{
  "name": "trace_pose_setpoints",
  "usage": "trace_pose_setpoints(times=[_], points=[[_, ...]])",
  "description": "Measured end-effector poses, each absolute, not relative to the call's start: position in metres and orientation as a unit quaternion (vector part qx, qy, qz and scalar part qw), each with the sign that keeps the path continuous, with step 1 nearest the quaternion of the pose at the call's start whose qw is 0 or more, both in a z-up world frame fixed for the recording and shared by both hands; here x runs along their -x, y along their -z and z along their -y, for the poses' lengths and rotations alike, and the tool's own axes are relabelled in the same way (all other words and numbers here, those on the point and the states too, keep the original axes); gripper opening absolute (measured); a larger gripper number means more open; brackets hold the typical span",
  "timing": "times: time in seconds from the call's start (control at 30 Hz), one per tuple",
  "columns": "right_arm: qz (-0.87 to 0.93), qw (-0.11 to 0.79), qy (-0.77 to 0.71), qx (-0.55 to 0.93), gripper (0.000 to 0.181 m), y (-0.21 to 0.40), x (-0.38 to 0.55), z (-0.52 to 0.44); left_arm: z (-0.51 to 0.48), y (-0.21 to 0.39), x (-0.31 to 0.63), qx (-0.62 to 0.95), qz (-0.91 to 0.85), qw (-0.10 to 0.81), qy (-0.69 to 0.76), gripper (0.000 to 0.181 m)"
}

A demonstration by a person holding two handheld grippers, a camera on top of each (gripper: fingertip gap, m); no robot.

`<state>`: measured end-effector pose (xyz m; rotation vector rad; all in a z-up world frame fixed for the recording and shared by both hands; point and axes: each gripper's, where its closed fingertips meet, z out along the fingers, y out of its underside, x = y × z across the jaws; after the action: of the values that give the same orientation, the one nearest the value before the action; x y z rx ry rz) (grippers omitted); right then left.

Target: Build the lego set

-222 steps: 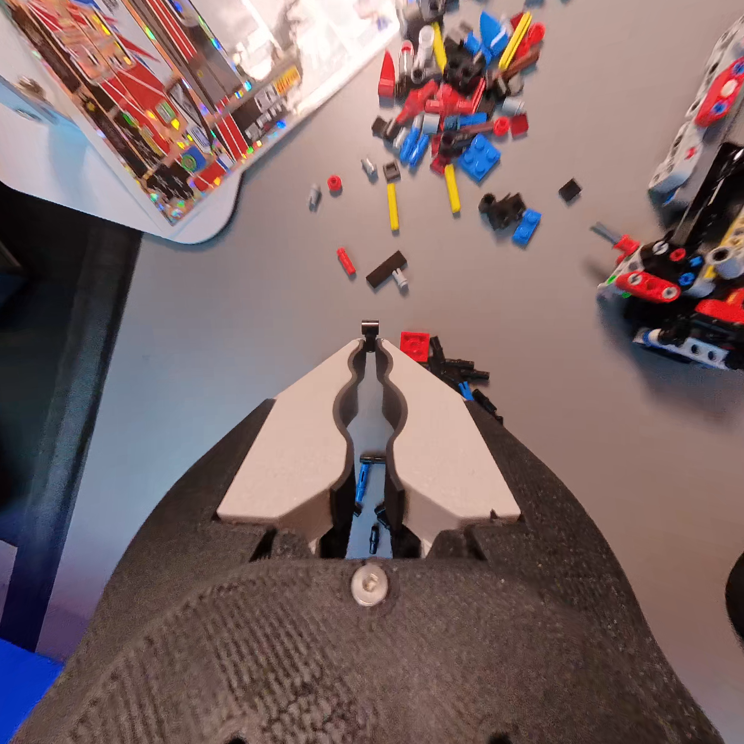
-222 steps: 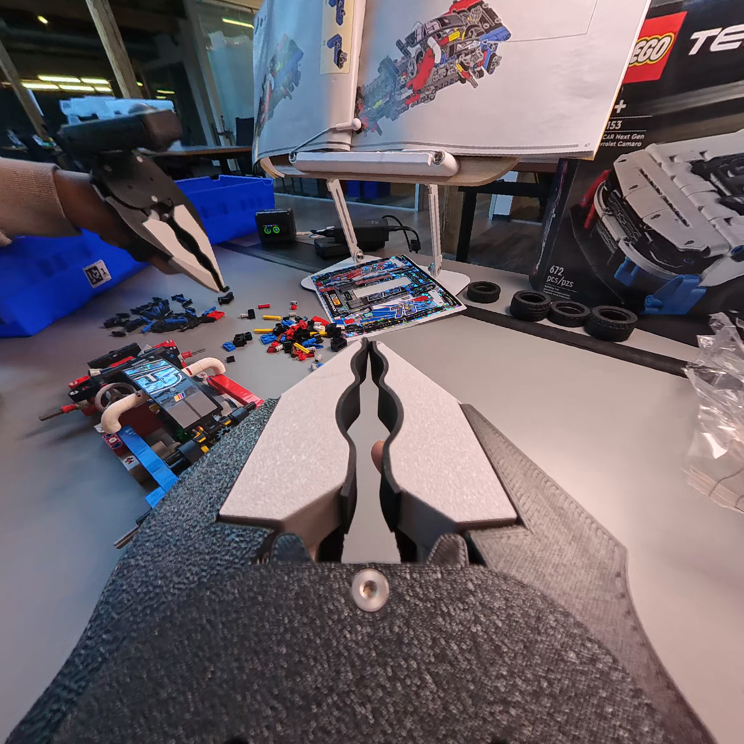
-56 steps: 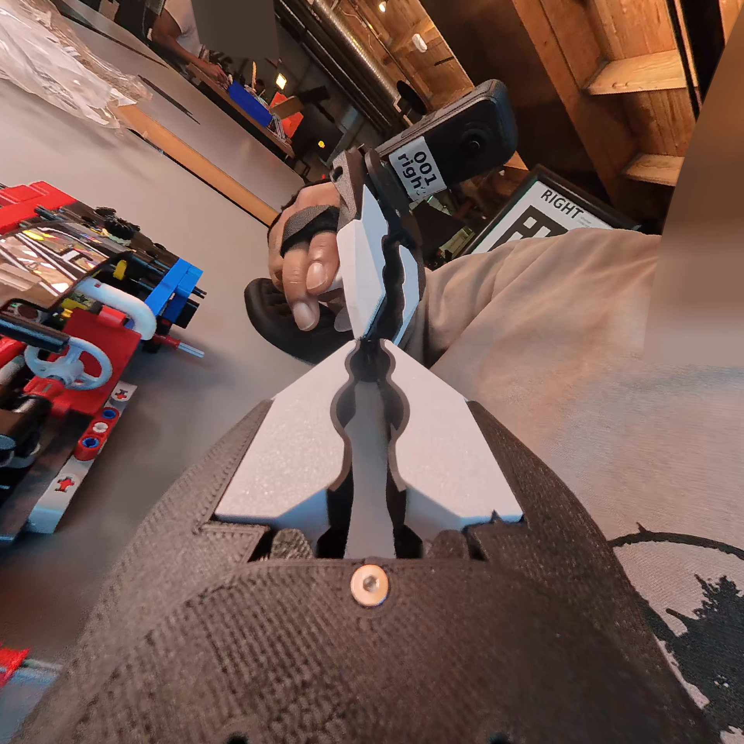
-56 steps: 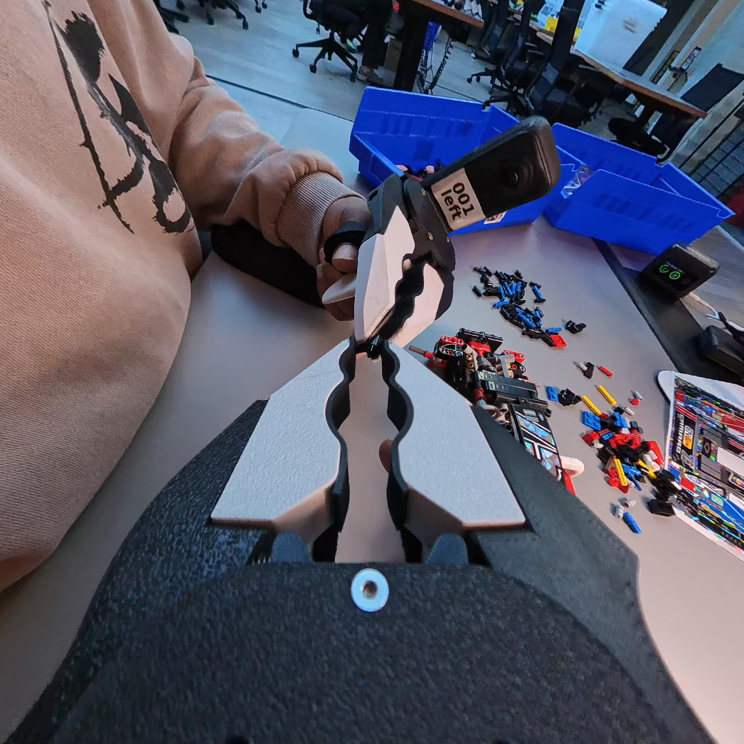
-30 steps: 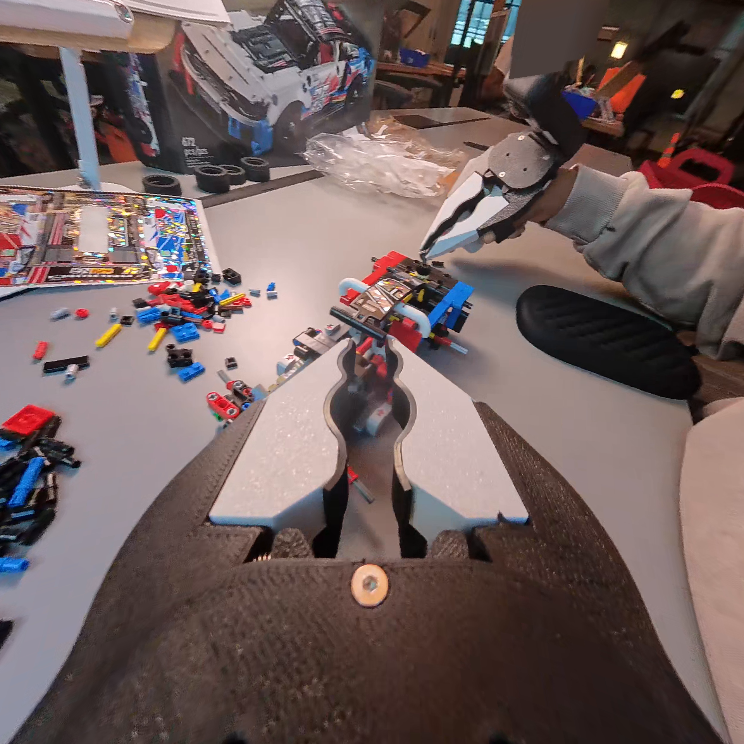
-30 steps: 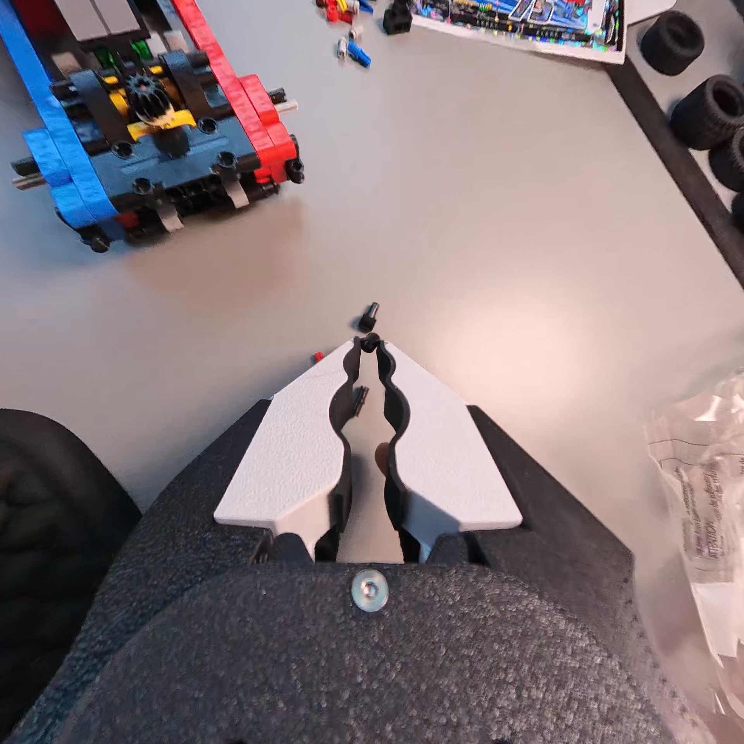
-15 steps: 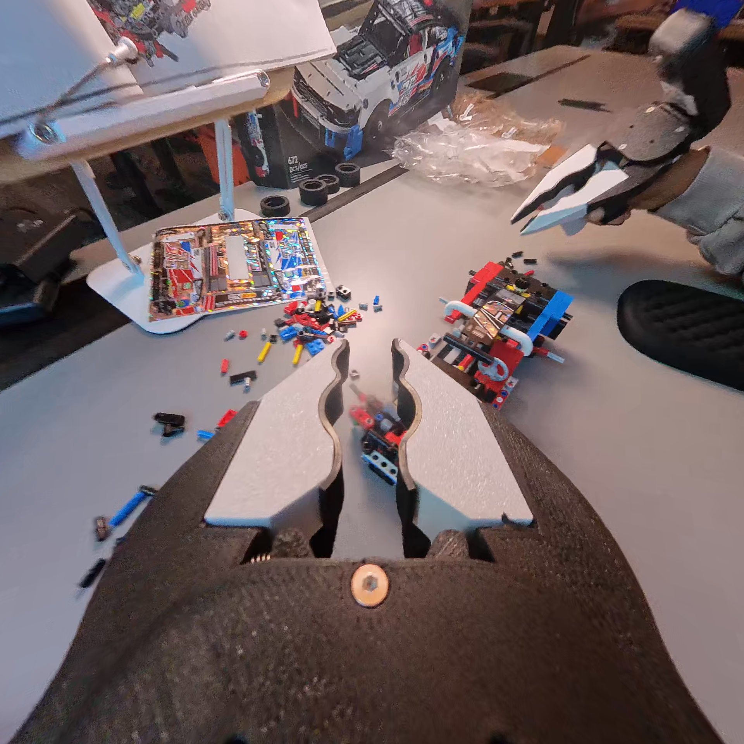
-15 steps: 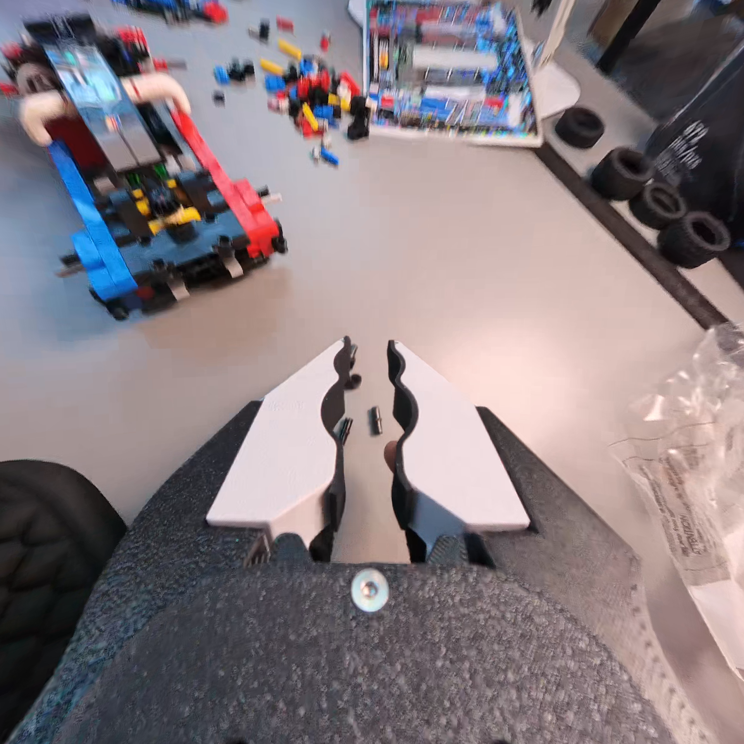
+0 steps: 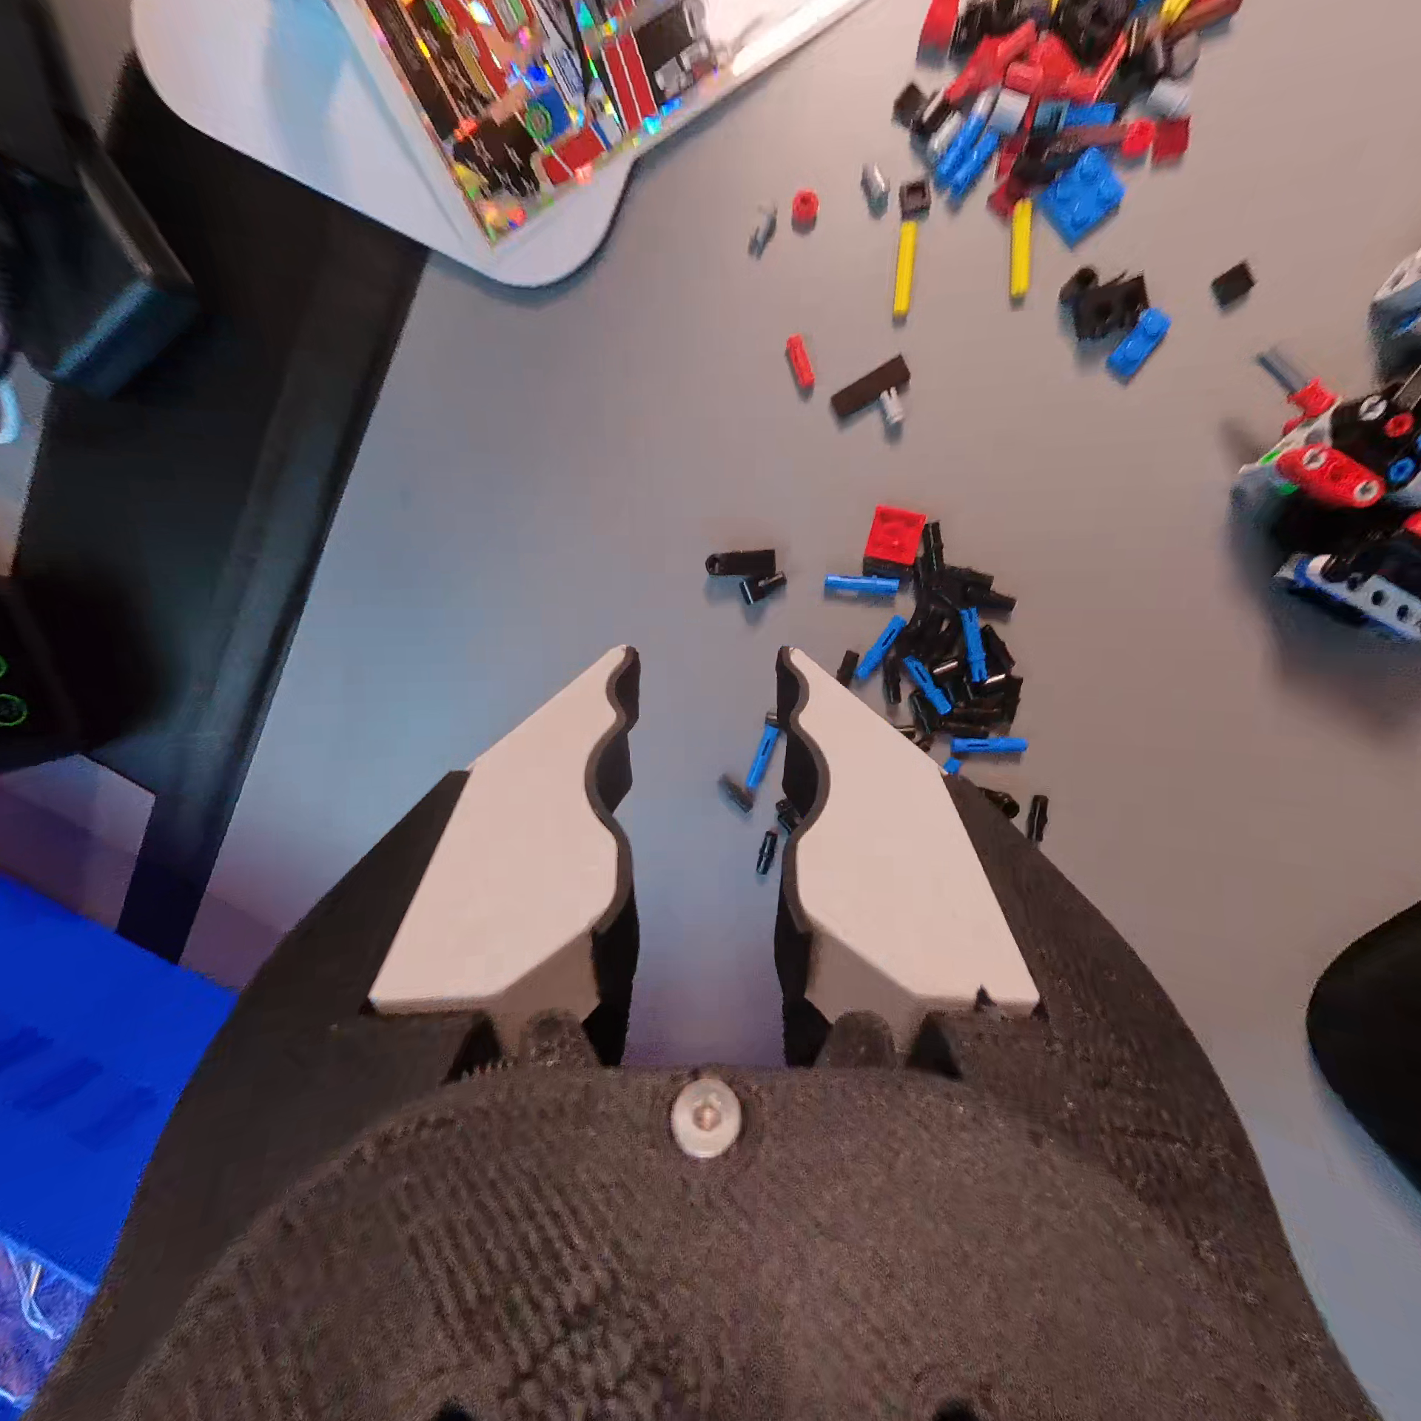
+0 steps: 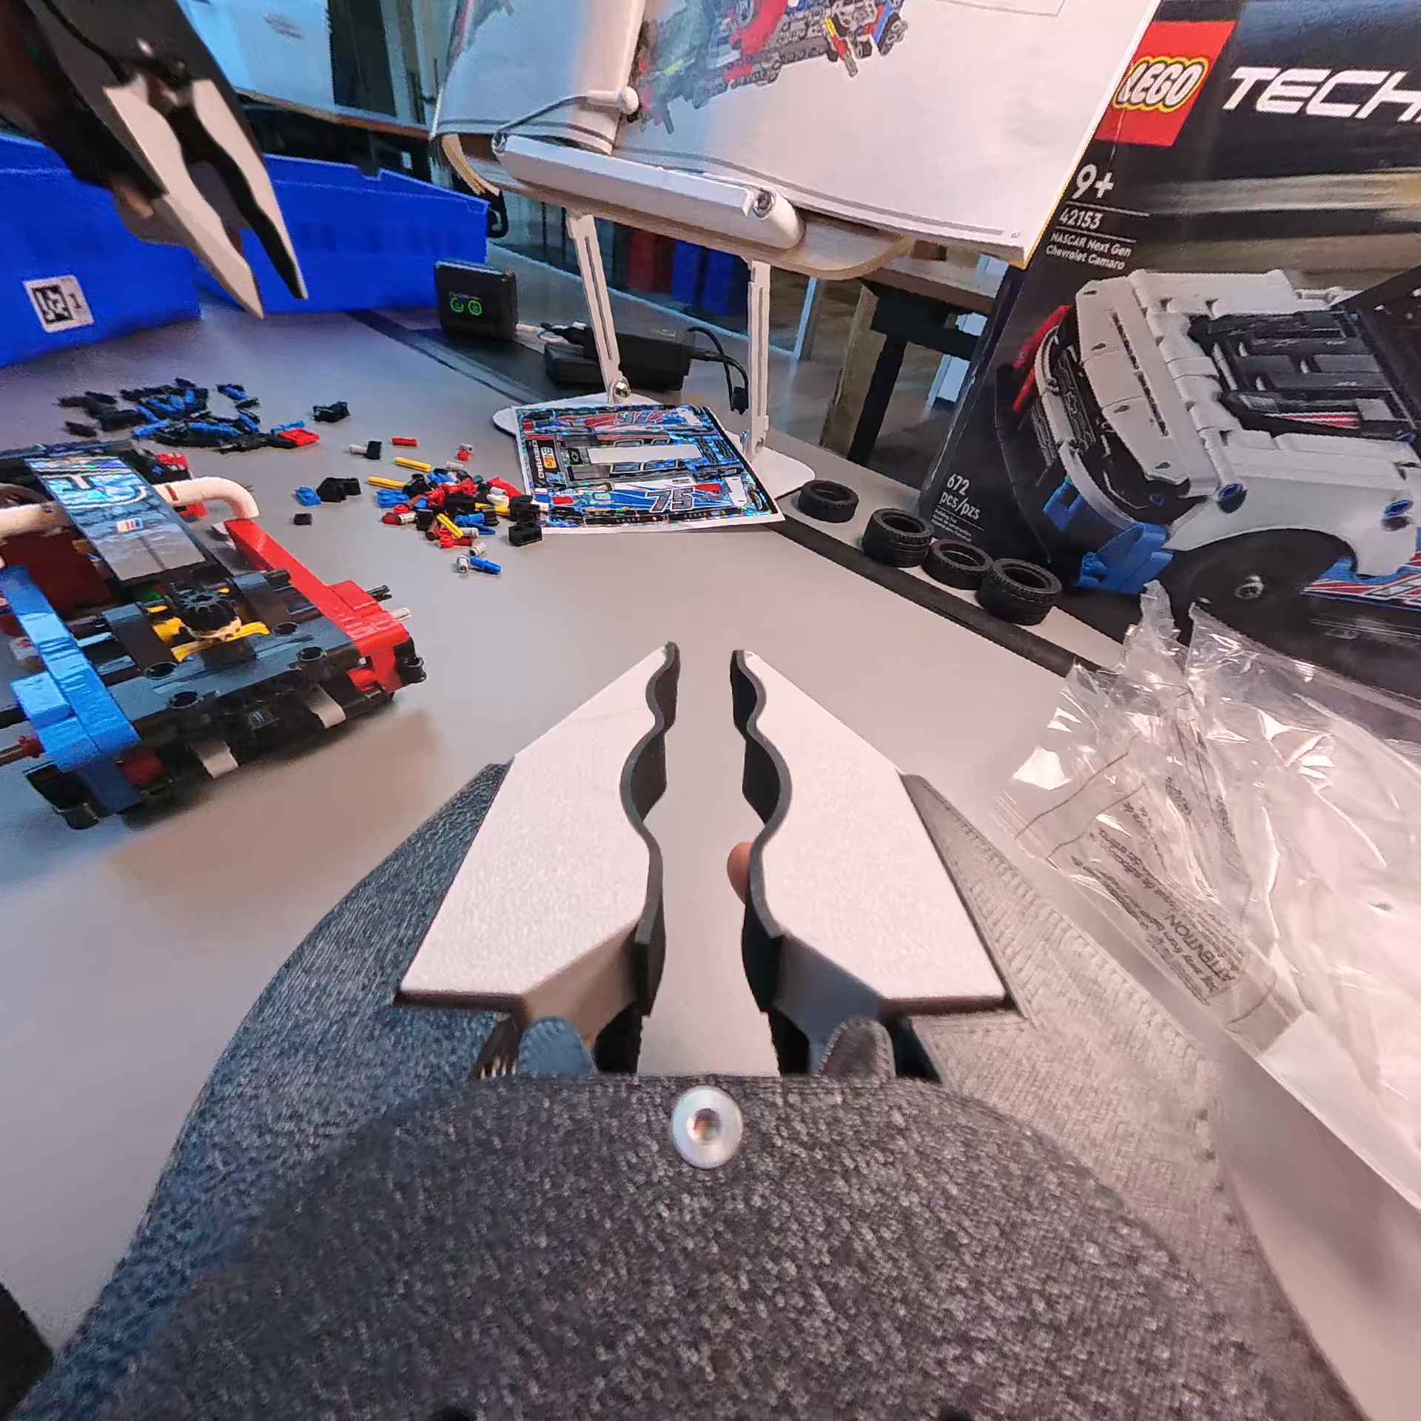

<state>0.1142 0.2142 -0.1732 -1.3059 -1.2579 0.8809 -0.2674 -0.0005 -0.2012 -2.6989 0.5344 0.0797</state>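
Our left gripper (image 9: 703,669), spread and empty, hovers over small black-and-blue plastic pins (image 9: 950,677) at two o'clock; right gripper (image 10: 703,665) likewise spread; red-blue-black car chassis (image 10: 184,615) half-built, four black rubber tyres (image 10: 953,557) unmounted.

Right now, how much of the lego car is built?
Partly built. The car chassis is together, with a stickered panel on top, but has no wheels. Nothing is in hand: the left gripper hangs over the black and blue pins with jaws apart, and the right gripper is empty too. Left: four tyres by the box, and the loose pieces by the sticker sheet.
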Motion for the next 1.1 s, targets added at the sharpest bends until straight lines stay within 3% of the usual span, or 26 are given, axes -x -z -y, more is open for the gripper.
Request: trace_pose_setpoints(times=[0.03, 0.2, 0.47, 0.73, 1.1], points=[[0.527, 0.537, -0.367, 0.548, 0.011, 0.174, -0.115, -0.215, 0.003, 0.209, 0.27, 0.963, -0.201, 0.176, -0.02, 0.031], [0.531, 0.536, -0.364, 0.546, 0.009, 0.175, -0.114, -0.213, 0.016, 0.238, 0.26, 0.961, -0.254, 0.103, 0.024, 0.026], [0.546, 0.536, -0.351, 0.54, 0.008, 0.179, -0.112, -0.209, 0.032, 0.25, 0.234, 0.945, -0.312, 0.07, 0.061, 0.012], [0.553, 0.534, -0.345, 0.538, 0.008, 0.181, -0.11, -0.207, 0.028, 0.249, 0.21, 0.923, -0.357, 0.131, 0.058, 0.007], [0.559, 0.53, -0.343, 0.538, 0.007, 0.182, -0.11, -0.205, 0.021, 0.256, 0.207, 0.921, -0.364, 0.125, 0.058, 0.003]])
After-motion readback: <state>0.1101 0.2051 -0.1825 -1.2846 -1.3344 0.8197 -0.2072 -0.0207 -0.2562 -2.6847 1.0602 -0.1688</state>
